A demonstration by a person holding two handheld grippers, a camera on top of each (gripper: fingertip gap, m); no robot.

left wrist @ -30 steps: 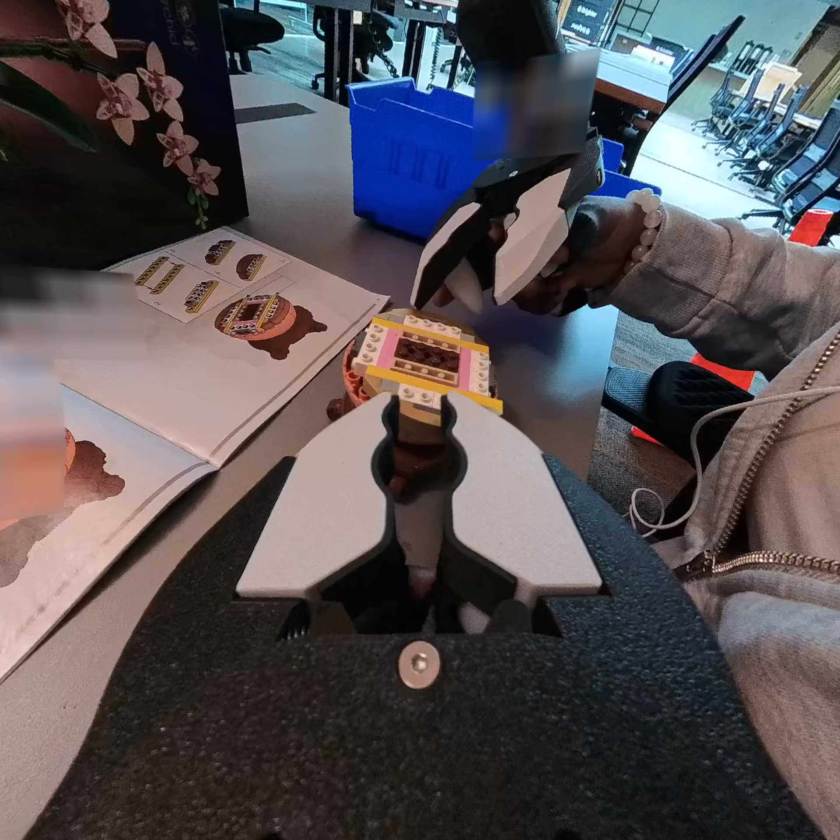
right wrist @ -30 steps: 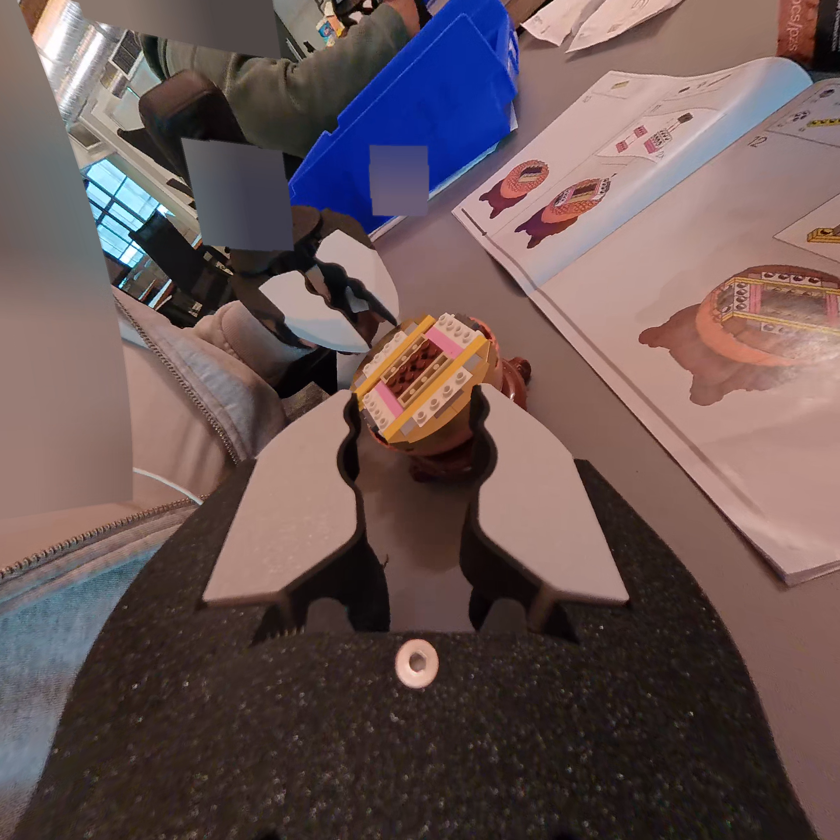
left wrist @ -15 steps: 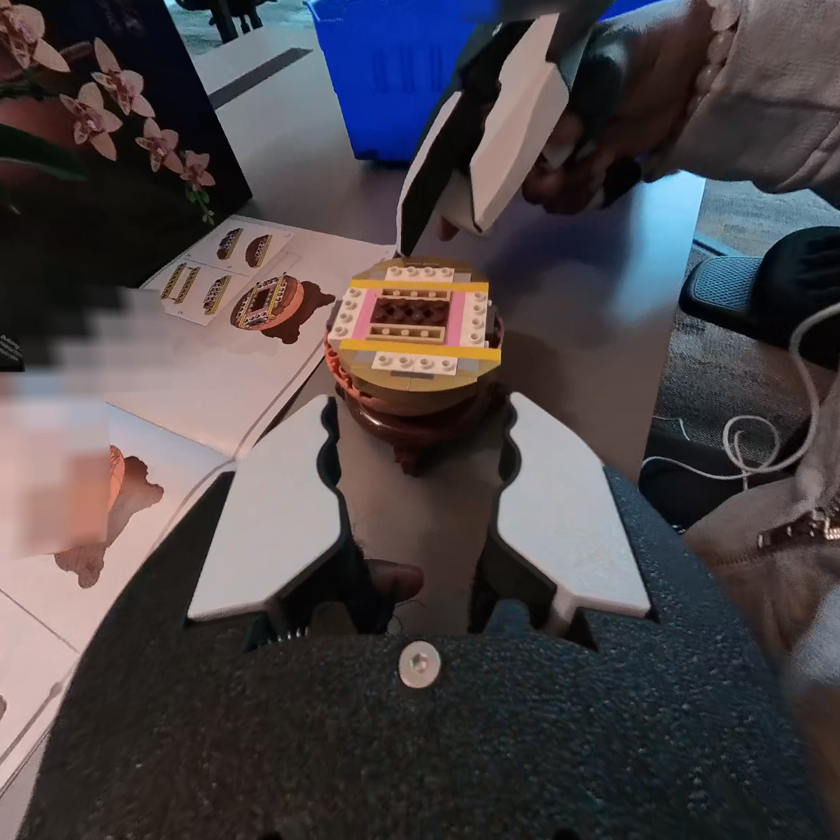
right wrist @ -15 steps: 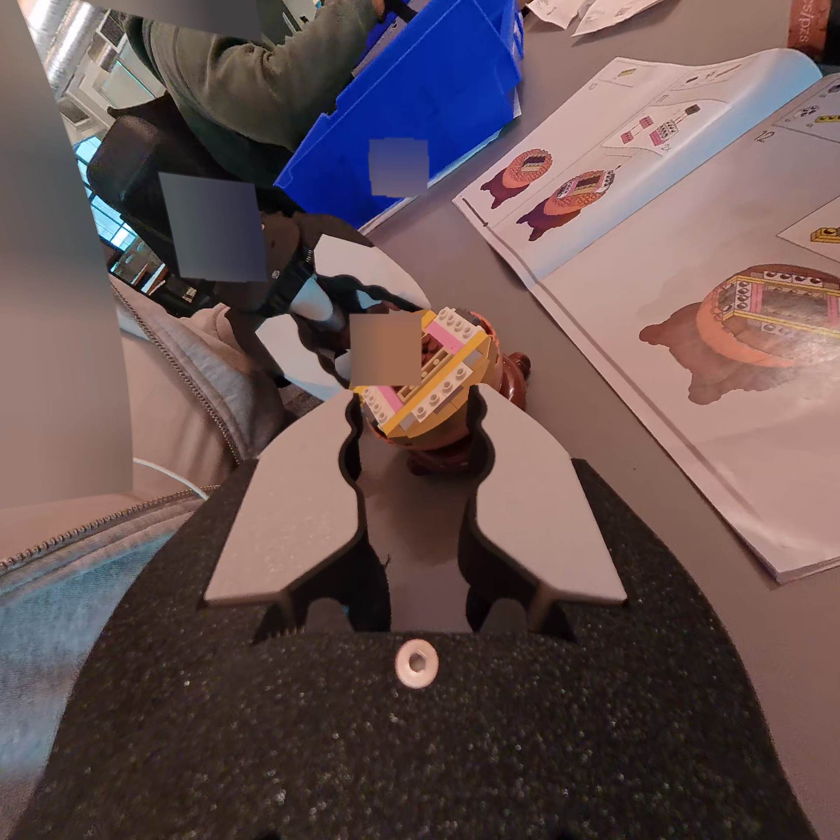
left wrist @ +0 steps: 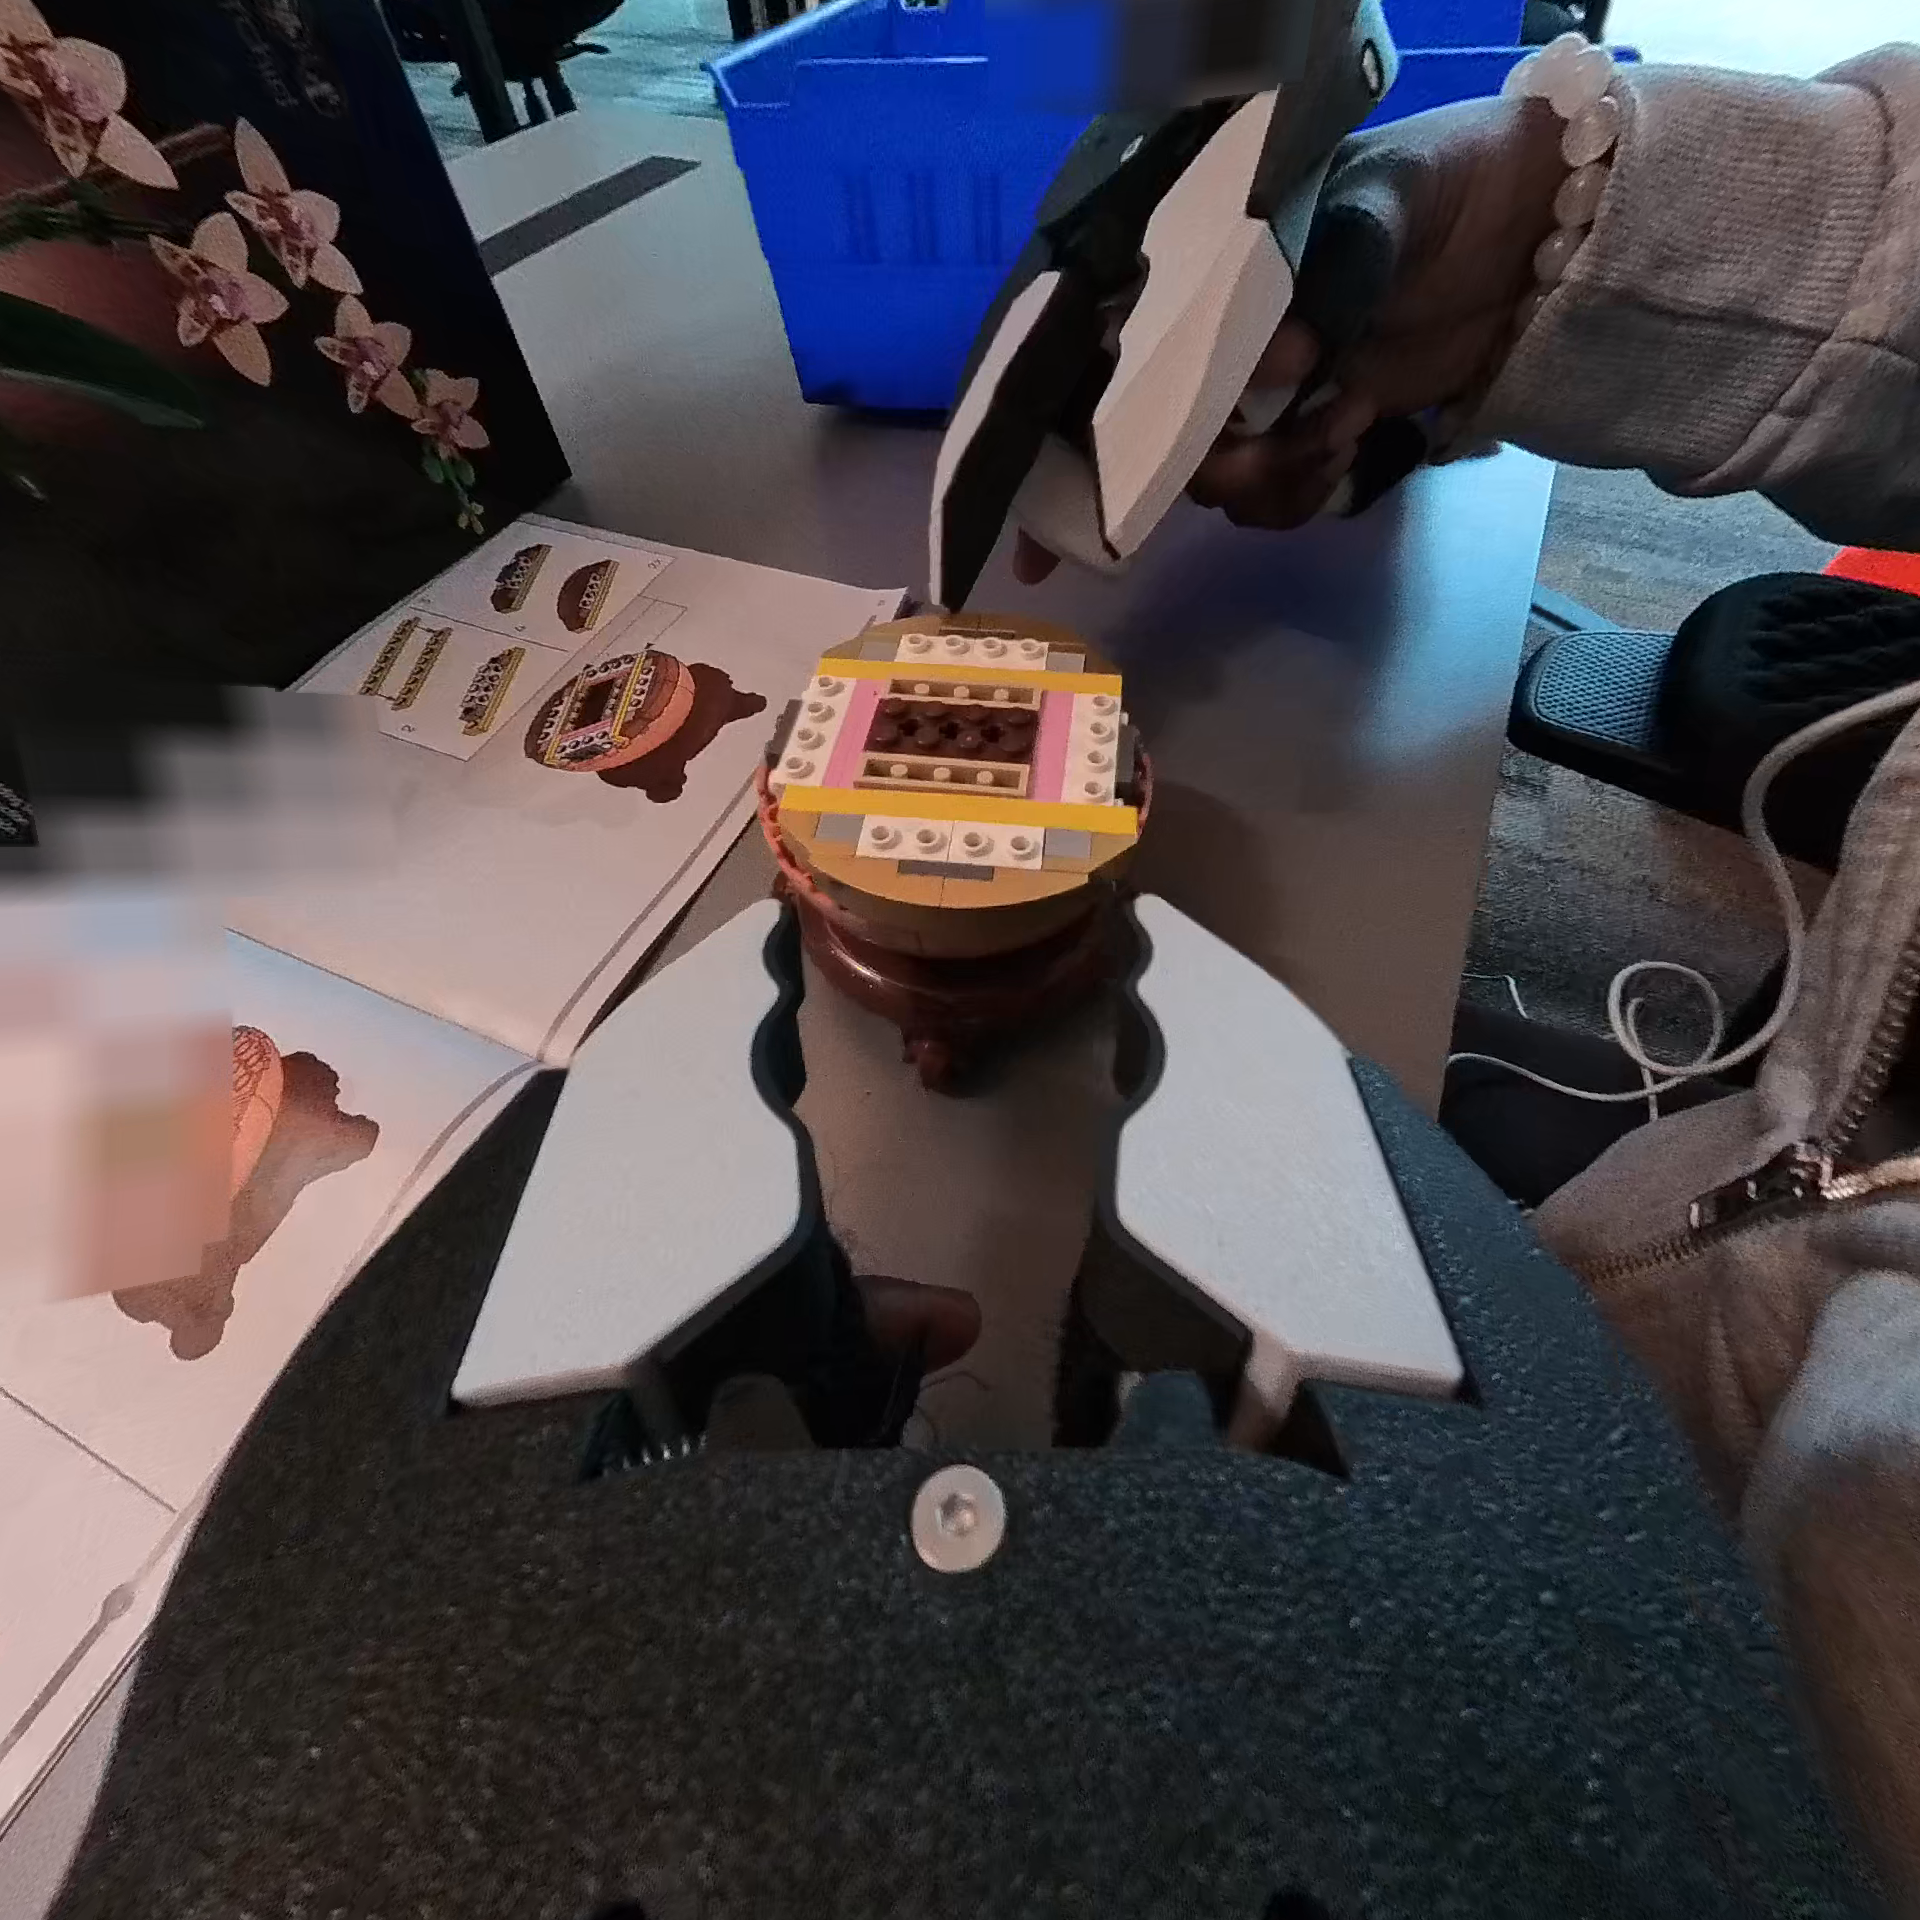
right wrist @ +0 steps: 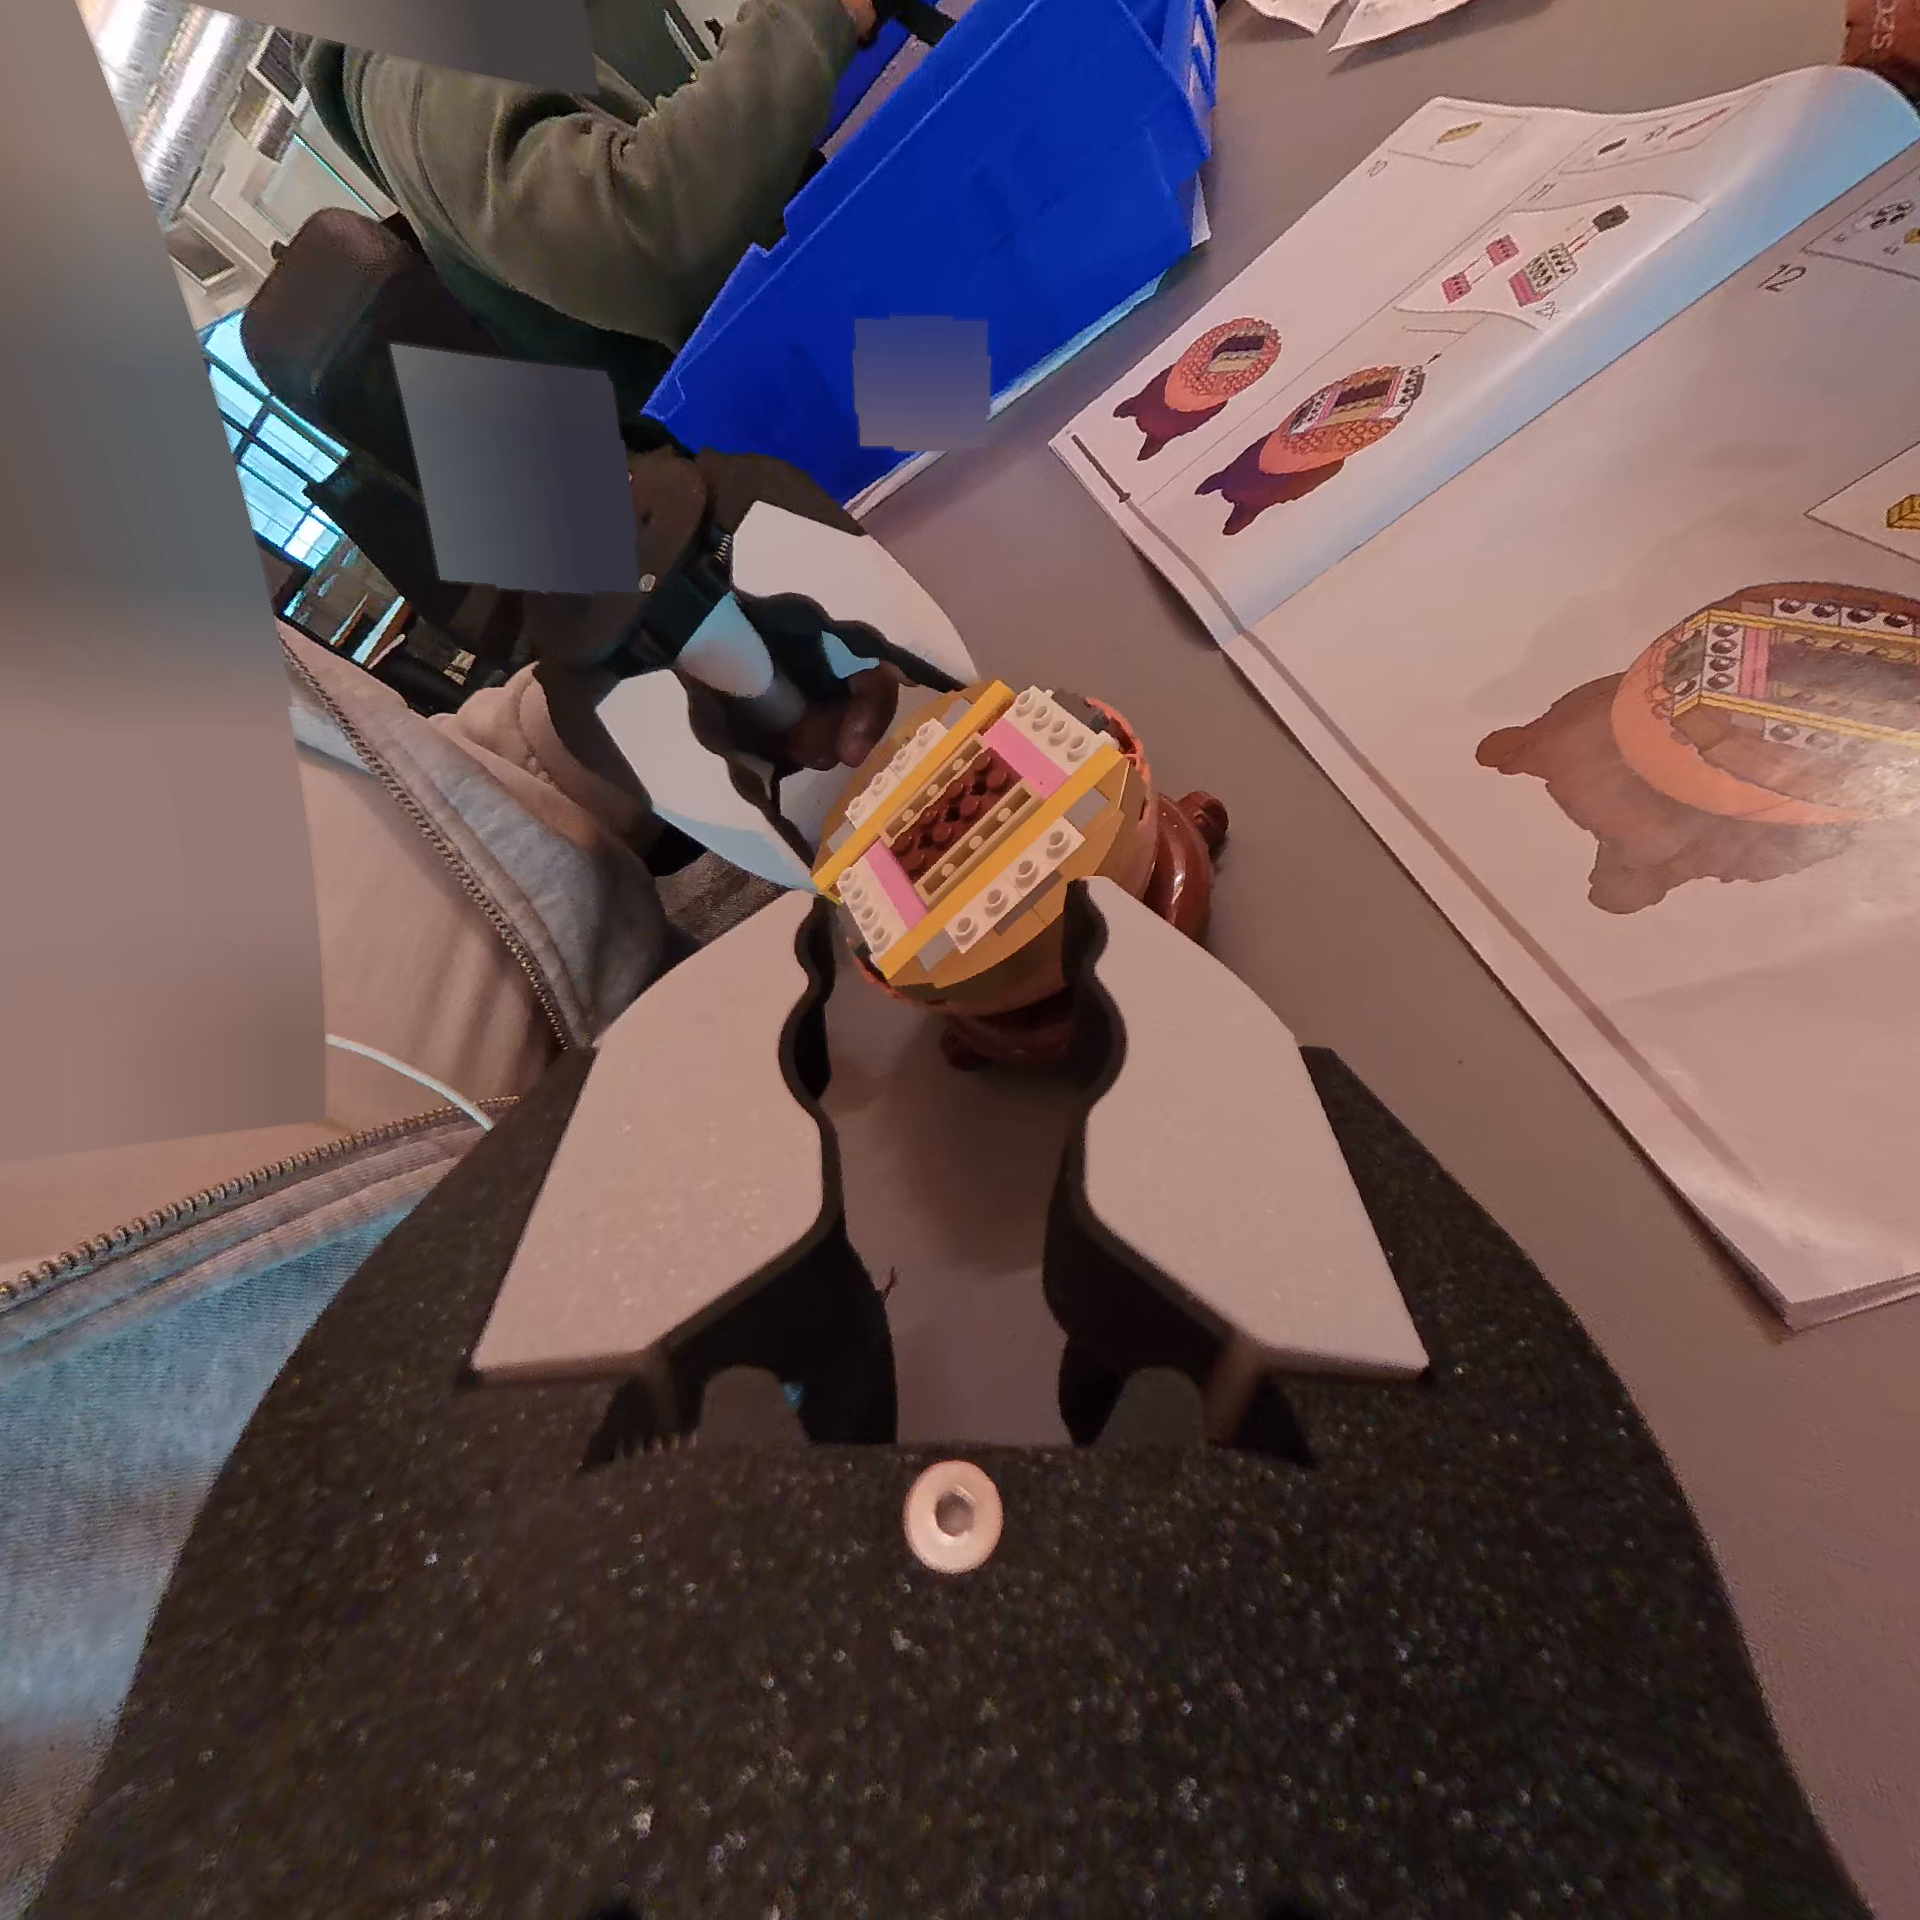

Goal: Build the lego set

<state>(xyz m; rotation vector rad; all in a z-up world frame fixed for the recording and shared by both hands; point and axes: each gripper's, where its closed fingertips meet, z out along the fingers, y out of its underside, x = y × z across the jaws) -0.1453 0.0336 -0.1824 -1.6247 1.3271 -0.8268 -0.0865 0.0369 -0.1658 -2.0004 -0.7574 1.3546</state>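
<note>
My left gripper point(left wrist: 956, 997) now stands wide, its jaws either side of the brown base of the round lego pot point(left wrist: 954, 758) without gripping it; a second ago it was pinched shut on the pot's near edge. My right gripper point(right wrist: 951, 914) is also wide, tips just at the pot's far side, holding nothing. The pot sits free on the grey table point(left wrist: 1299, 707), beside the open instruction booklet point(left wrist: 499, 831). I judge the last piece seated, so the next brick comes from the blue bin point(left wrist: 894, 208).
</note>
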